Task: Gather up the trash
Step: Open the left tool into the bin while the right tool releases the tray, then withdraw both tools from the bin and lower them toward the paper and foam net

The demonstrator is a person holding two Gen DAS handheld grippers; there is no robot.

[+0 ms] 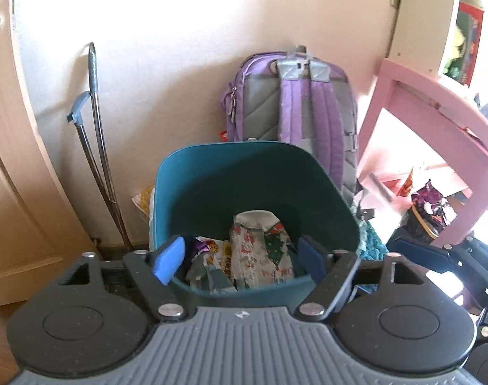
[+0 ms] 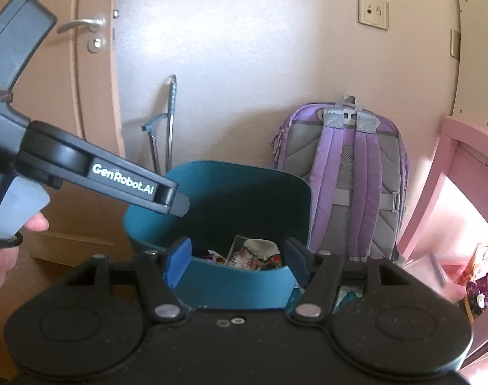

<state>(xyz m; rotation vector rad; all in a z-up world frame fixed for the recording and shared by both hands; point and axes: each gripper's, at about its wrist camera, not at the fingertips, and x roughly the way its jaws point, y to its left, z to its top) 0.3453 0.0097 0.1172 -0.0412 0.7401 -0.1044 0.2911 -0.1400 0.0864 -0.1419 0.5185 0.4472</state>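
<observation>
Two hand-held claws hover over a teal bin standing on the floor against a pale wall, with a purple backpack propped just behind it and a door to the left. The left claw is spread wide and empty, its blue pads straddling the near rim so that the wrappers already heaped in the bottom lie straight ahead and below it. The right claw is likewise wide open and holds nothing, sitting slightly farther back from the same rim, with the left tool crossing its view from the left. What looks like the remaining trash, a crumpled purple wrapper, lies low to the right under a pink table, well apart from the bin; it also shows at the far right edge of the right wrist view. Judged from that layout, the right claw is the nearer one, and the coming move calls for a swing rightward and down, away from the bin. The wrapper's long axis cannot be made out at this distance.
</observation>
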